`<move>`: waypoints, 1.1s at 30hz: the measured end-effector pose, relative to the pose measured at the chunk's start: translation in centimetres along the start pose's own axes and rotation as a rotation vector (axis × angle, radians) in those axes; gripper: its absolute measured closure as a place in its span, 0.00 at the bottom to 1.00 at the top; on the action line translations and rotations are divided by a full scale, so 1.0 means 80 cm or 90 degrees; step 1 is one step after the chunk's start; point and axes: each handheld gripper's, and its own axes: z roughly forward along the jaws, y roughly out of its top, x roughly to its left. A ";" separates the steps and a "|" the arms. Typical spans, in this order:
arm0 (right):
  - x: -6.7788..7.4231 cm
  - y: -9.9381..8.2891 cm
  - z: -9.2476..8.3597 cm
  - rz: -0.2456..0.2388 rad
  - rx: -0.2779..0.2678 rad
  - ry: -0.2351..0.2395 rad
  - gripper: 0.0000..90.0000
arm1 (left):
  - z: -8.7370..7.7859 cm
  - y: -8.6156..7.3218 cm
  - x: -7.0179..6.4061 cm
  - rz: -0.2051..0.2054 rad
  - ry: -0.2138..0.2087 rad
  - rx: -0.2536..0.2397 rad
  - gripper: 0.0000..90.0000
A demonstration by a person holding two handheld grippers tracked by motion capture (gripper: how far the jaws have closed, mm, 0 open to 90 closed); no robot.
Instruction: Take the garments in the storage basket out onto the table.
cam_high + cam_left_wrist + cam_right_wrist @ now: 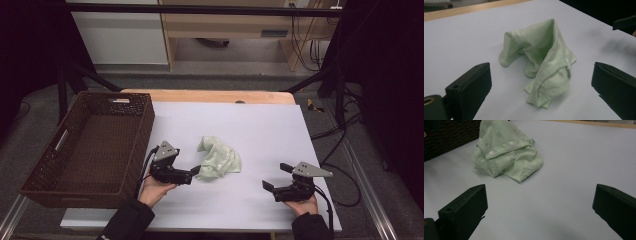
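A crumpled pale green garment point(218, 159) lies in a heap on the white sheet, near the middle. My left gripper point(194, 173) points right at the garment's left edge, and its jaws stand wide apart. In the left gripper view the garment point(544, 62) sits just ahead of the open left gripper point(542, 72), with neither pad pressing on it. My right gripper point(276, 176) rests near the front right of the sheet, open and holding nothing. Its own view has the garment point(506, 152) well beyond the right gripper point(540, 195), with white snap buttons showing along a hem.
A dark brown wicker basket point(145, 120) stands at the table's left and overhangs the edge; its wall point(449, 137) shows behind the garment. The white sheet point(250, 125) covers a wooden table. Black frame poles and cables stand behind and to the right.
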 end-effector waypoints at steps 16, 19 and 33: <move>0.008 0.004 0.007 -0.005 0.008 0.000 0.01 | 0.015 -0.027 -0.005 0.012 -0.002 0.026 0.03; 0.012 0.005 0.009 -0.002 0.008 0.000 0.01 | 0.020 -0.031 -0.005 0.012 -0.003 0.038 0.03; 0.029 0.011 0.025 -0.010 0.025 0.013 0.02 | 0.042 -0.047 -0.005 0.020 -0.007 0.083 0.16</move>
